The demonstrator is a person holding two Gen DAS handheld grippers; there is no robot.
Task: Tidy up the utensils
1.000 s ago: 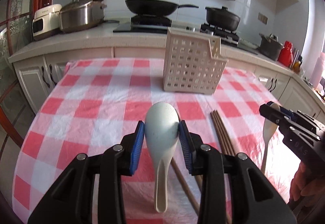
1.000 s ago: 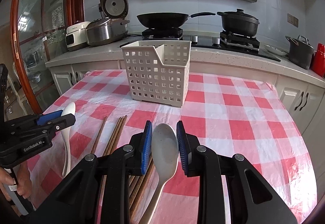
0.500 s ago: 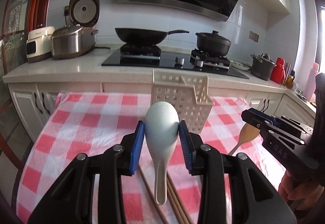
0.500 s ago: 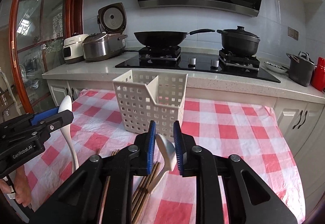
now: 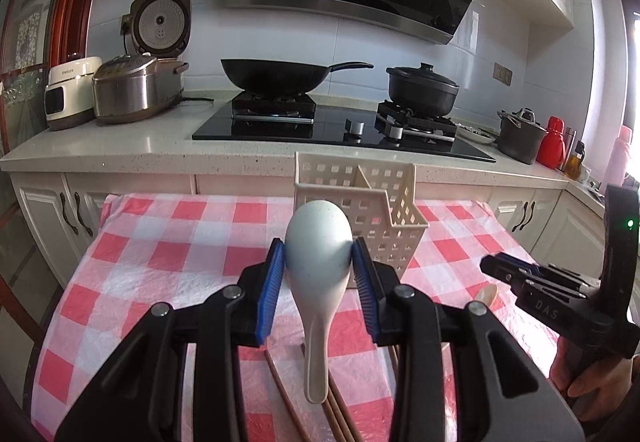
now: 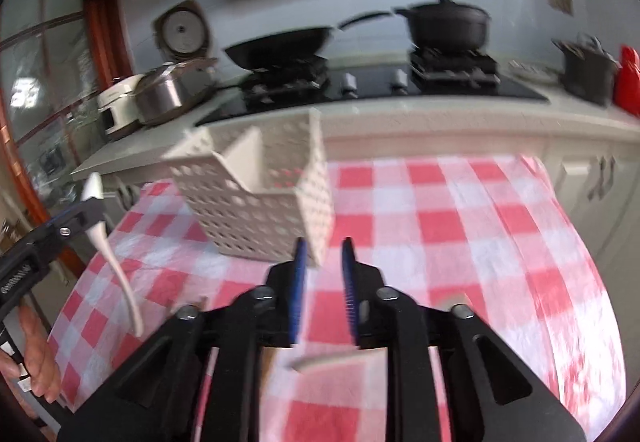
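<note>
My left gripper point(image 5: 319, 262) is shut on the bowl of a pale spoon point(image 5: 318, 274), handle hanging down, held above the table in front of the white perforated utensil basket point(image 5: 376, 226). It also shows in the right wrist view point(image 6: 80, 217) with the pale spoon point(image 6: 116, 266). My right gripper point(image 6: 323, 270) is blurred; its jaws stand a little apart and nothing shows between them. A pale handle point(image 6: 324, 360) lies across below them. From the left wrist view, a beige spoon point(image 5: 486, 296) sits at the right gripper point(image 5: 504, 270). The basket point(image 6: 256, 197) is close ahead.
Brown chopsticks point(image 5: 332, 410) lie on the red-and-white checked tablecloth point(image 5: 160, 262). Behind the table is a counter with a rice cooker point(image 5: 136, 89), a wok point(image 5: 276, 75), a black pot point(image 5: 422, 89) and a red flask point(image 5: 552, 147).
Both grippers have risen and moved toward the basket. The right wrist view has tilted and blurred, and the beige spoon no longer shows between its jaws.
</note>
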